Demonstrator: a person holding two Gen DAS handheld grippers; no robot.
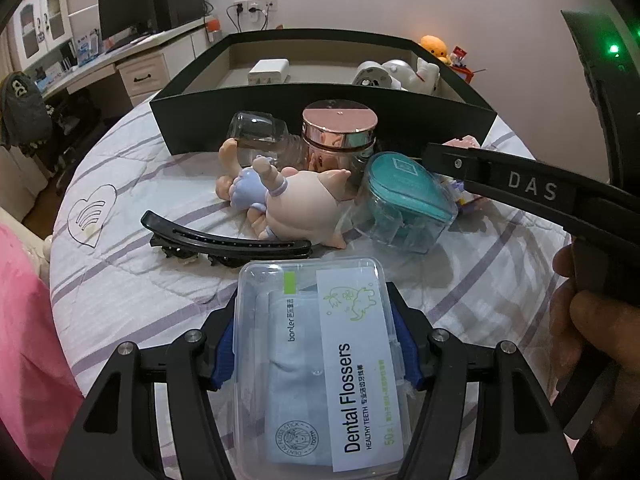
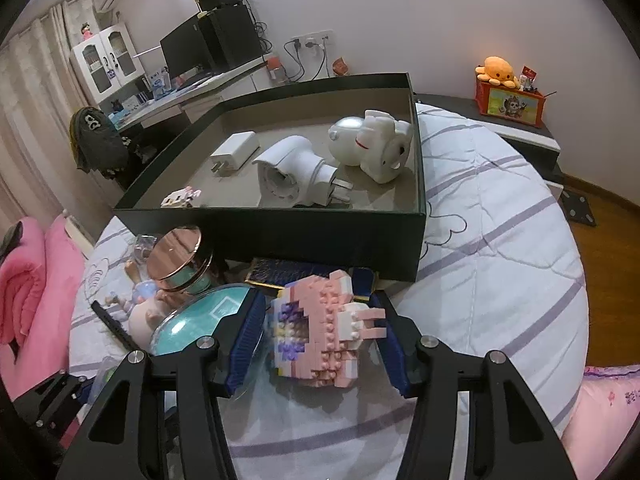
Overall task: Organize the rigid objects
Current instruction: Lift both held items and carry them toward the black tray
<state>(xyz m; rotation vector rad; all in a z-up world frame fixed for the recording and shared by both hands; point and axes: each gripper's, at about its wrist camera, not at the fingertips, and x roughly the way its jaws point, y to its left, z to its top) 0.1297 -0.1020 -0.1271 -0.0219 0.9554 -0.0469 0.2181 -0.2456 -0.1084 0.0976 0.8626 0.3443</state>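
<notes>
A: How many things are in the black box?

B: Four: one charger, one plug, one white toy, one tiny block toy.

A: And the near block toy?

B: One.

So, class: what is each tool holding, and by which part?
Left tool: clear plastic dental flosser box, by its long sides. Right tool: pink brick-built figure, unclear.

A bed with a white, purple-striped quilt carries a black box toward its far edge. Nearer lie a doll, hair clip, rose-lidded jar, teal case and perhaps a clear cup.
</notes>
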